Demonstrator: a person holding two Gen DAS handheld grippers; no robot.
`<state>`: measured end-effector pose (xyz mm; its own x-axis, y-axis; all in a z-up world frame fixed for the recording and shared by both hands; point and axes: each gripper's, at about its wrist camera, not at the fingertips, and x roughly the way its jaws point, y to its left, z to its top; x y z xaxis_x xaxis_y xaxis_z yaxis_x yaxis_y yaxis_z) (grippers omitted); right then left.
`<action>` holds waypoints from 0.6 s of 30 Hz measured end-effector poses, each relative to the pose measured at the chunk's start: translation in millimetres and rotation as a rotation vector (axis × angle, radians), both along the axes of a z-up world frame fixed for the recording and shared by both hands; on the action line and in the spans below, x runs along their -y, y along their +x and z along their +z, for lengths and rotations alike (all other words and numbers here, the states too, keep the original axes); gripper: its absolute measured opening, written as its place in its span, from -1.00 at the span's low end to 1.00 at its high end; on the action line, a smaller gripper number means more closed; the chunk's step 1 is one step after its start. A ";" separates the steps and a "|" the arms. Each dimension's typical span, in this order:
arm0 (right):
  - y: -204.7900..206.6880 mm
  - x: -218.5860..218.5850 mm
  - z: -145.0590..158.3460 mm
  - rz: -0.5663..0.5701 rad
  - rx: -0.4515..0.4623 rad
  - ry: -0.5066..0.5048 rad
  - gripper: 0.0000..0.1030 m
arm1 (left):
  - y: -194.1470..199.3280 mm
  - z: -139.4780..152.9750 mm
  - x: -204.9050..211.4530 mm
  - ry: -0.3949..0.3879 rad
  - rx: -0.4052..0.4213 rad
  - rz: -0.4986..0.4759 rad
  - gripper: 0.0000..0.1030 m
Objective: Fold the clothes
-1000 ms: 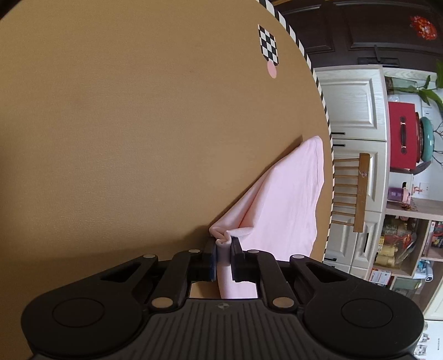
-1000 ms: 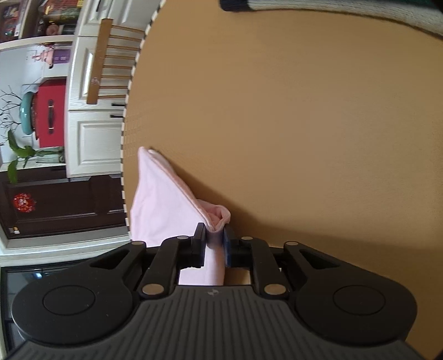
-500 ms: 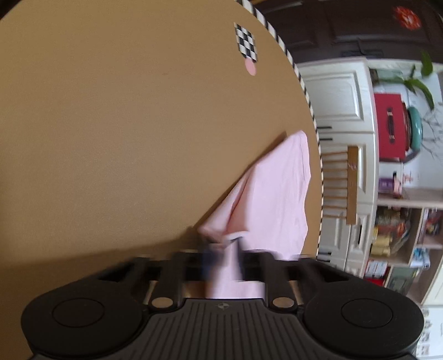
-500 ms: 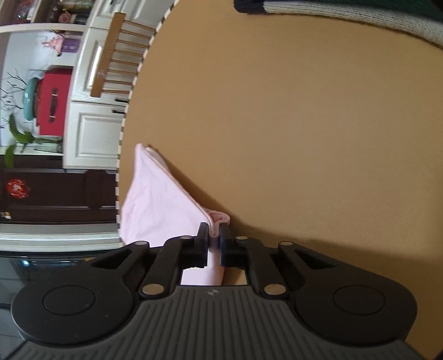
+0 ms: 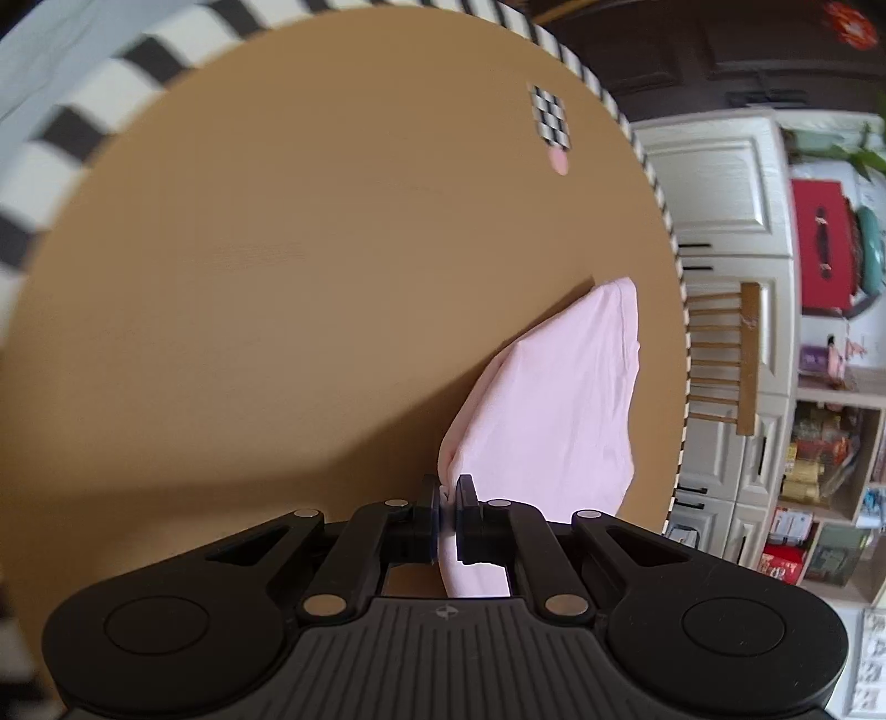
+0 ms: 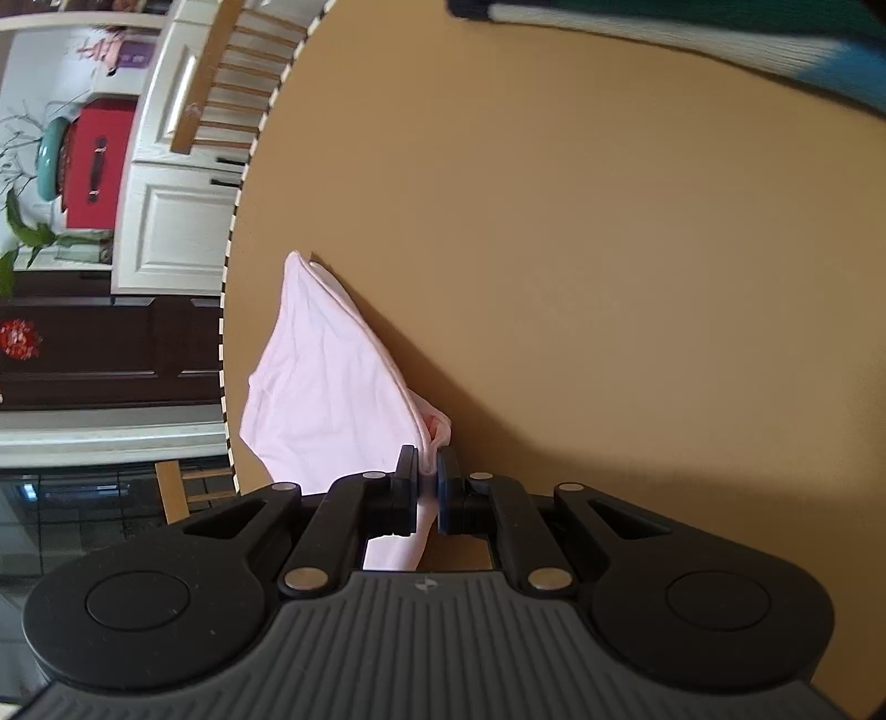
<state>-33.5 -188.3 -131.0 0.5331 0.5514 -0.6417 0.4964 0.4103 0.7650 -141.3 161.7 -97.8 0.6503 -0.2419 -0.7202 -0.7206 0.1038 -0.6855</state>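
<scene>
- Since the earlier frames both grippers have lifted the pink garment (image 5: 554, 399) higher off the round brown table (image 5: 277, 277); in the left wrist view the table's striped edge now shows along the upper left, where before only brown surface filled that corner, and the bunched fold at the jaws has been pinched flatter.
- The left gripper (image 5: 447, 493) sits at lower centre of its frame, its jaws clenched on one corner of the pink garment, with a strip of cloth hanging down between the fingers.
- From that grip the cloth rises as a taut pink sheet toward the right middle of the frame, close to the table's rim.
- A checkered marker (image 5: 551, 117) with a pink dot below it lies on the table at upper right, well apart from the cloth.
- The right gripper (image 6: 426, 471) sits at lower centre of its own frame, its jaws likewise grasping another corner of the pink garment (image 6: 332, 376), a small fold bulging just above the fingertips.
- There the cloth spreads toward the left middle of the frame, reaching the table's edge.
- A dark and grey knitted item (image 6: 692, 33) lies along the top right of the right wrist view, blurred.
- White cabinets (image 5: 725, 221) and a wooden chair back (image 5: 736, 354) stand beyond the table at the right of the left wrist view.
</scene>
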 end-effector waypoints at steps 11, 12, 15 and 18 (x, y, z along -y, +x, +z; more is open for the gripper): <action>9.7 -0.2 51.5 -0.038 0.022 0.147 -0.87 | 1.8 49.2 -6.1 -0.118 0.032 0.139 -0.89; 16.5 0.4 50.3 -0.055 0.012 0.164 -0.87 | 7.9 50.1 -7.7 -0.127 0.033 0.155 -0.89; 37.1 -0.4 45.3 -0.092 -0.014 0.193 -0.87 | 29.0 49.0 -13.5 -0.146 0.025 0.192 -0.89; 59.3 -6.2 37.4 -0.122 -0.034 0.197 -0.87 | 54.8 45.3 -17.0 -0.156 0.007 0.202 -0.89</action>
